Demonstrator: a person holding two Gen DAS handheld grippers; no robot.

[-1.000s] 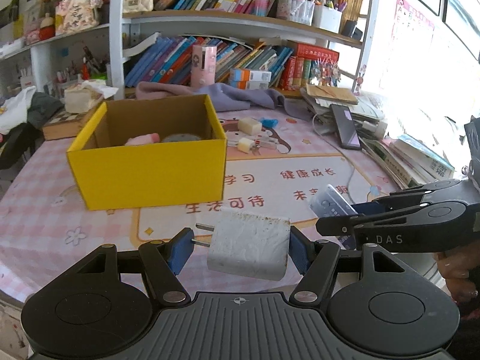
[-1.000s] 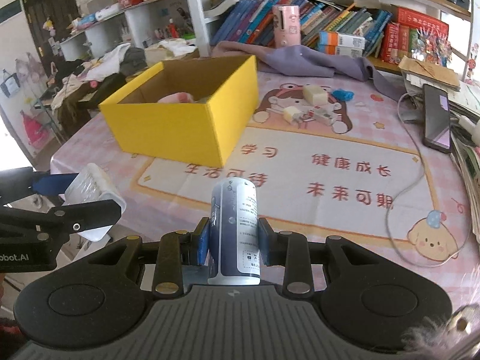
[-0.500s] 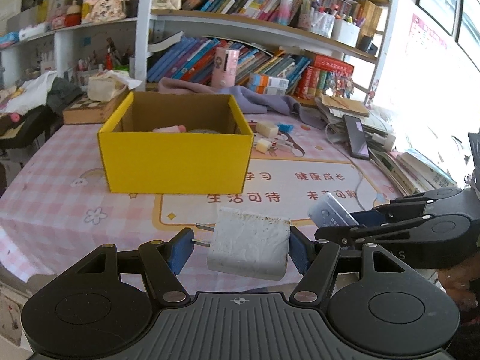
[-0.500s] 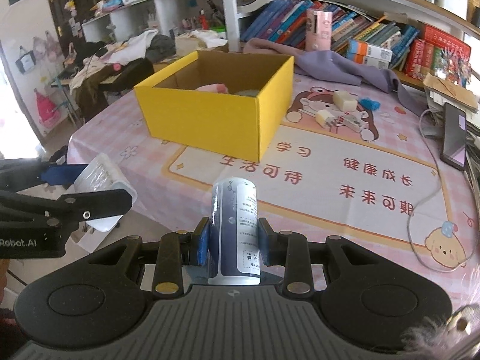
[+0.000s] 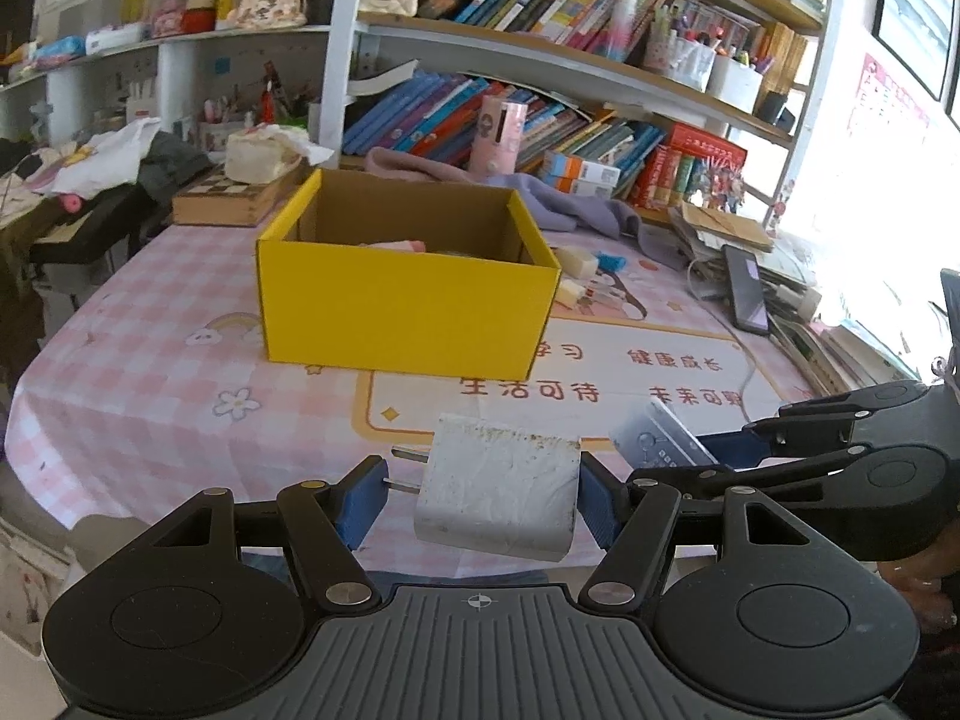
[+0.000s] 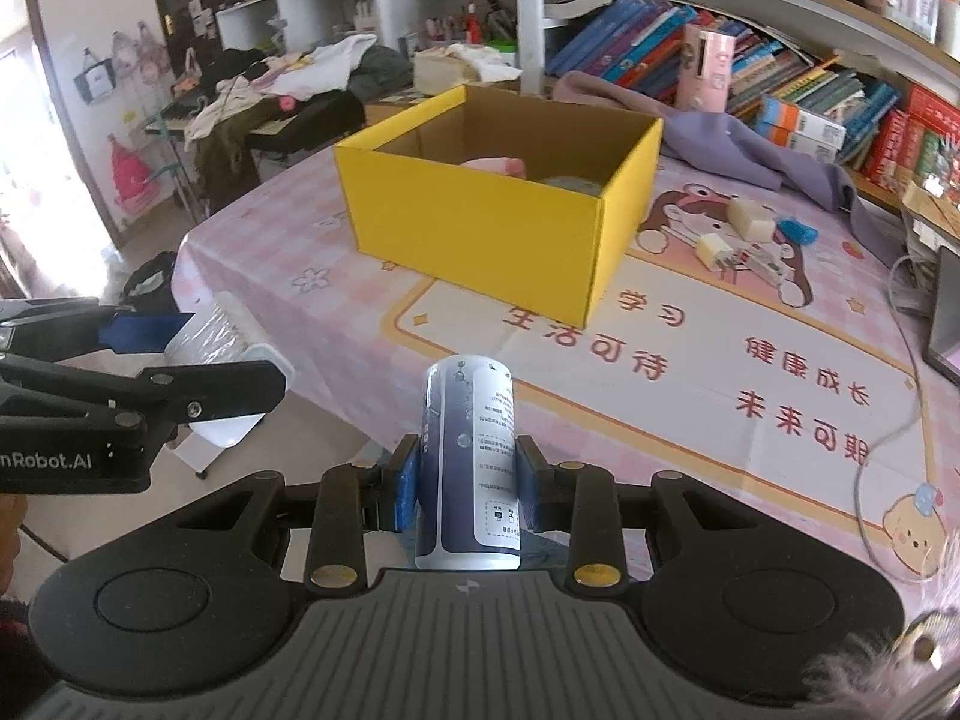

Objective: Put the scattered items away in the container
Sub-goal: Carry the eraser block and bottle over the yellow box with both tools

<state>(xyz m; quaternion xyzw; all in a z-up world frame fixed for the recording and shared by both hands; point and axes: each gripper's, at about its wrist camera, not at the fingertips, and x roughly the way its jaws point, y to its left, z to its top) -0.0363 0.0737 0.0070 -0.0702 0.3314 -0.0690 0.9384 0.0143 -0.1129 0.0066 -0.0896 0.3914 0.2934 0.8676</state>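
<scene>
My left gripper [image 5: 480, 504] is shut on a dirty white plug charger [image 5: 501, 495], its prongs pointing left against the left pad. My right gripper [image 6: 469, 489] is shut on a small white and dark blue bottle [image 6: 471, 456] that stands upright between the pads. Both hang over the table's near edge, side by side. The open yellow box [image 5: 408, 312] stands further back on the table, with a pink item [image 6: 498, 167] and a grey round thing [image 6: 570, 185] inside. Small white chargers [image 6: 729, 240] and a blue scrap [image 6: 798, 233] lie right of the box.
The table has a pink checked cloth [image 5: 150, 384] and a cartoon mat [image 6: 750, 372]. A black phone [image 5: 747, 300] with a white cable, stacked papers and a purple cloth [image 5: 576, 210] lie at the back right. Bookshelves [image 5: 540, 60] line the wall behind. A wooden box [image 5: 228, 204] sits back left.
Both grippers have swung sideways along the table's near edge with their loads still held. The yellow box now shows more to the right and further off.
</scene>
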